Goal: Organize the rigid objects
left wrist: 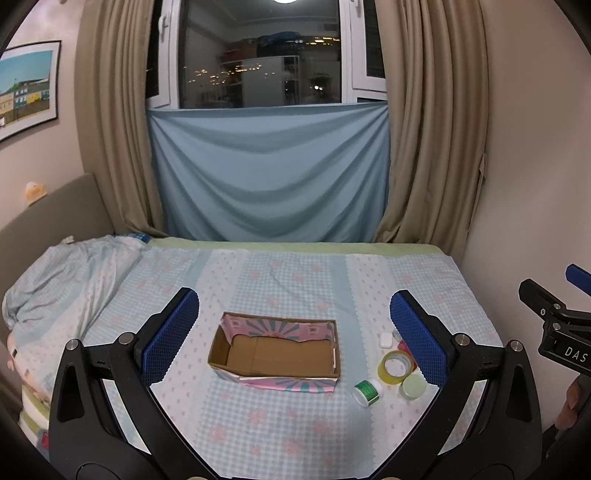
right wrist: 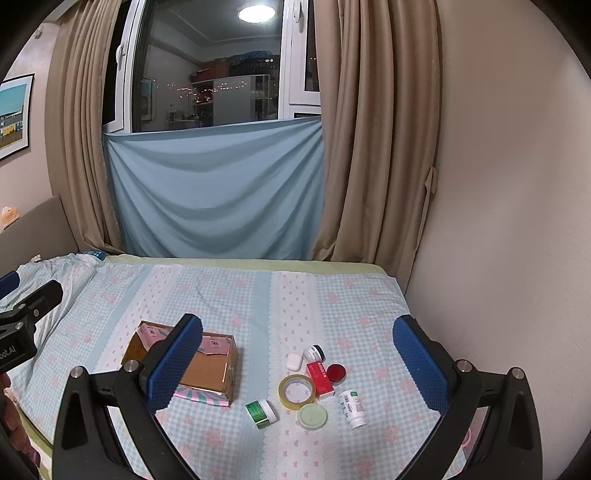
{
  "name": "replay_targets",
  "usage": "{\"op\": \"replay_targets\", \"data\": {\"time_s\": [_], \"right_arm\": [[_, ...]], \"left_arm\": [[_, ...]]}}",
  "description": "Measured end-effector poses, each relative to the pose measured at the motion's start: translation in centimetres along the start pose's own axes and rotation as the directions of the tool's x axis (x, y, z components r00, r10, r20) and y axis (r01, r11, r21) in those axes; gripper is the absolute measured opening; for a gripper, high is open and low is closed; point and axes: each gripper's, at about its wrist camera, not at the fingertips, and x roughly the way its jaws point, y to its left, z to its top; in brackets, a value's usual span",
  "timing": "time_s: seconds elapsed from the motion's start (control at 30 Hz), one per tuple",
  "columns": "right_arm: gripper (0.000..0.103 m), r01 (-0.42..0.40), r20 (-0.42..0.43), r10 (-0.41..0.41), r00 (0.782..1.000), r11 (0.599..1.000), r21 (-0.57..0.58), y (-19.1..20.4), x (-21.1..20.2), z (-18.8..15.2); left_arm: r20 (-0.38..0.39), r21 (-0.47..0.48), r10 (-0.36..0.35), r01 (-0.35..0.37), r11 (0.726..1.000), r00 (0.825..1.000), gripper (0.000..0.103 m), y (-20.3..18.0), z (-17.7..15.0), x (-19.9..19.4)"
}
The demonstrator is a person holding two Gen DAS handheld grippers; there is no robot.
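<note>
I see a bed [left wrist: 280, 273] covered with a light blue checked sheet that has pink flowers. Behind it is a dark window [left wrist: 258, 55]; the glass reflects a round ceiling lamp [right wrist: 256, 13]. A blue cloth [left wrist: 269, 173] hangs over the lower part of the window. Beige curtains [left wrist: 432, 129] hang on both sides. On my left the wall holds a framed picture [left wrist: 27, 86], and a padded headboard [left wrist: 48, 206] stands under it. The right wall [right wrist: 517, 184] is plain.
</note>
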Motion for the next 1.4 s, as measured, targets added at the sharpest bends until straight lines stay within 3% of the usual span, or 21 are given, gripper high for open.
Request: {"op": "replay_targets", "data": {"time_s": [1.4], "right_arm": [[0.103, 0.011, 0.018, -0.012, 1.000, 1.000, 0.006, -0.12, -0.56, -0.20]], "left_arm": [[-0.006, -0.005, -0.019, 0.019, 1.000, 1.000, 0.103, -0.06, -0.17, -0.48]]}}
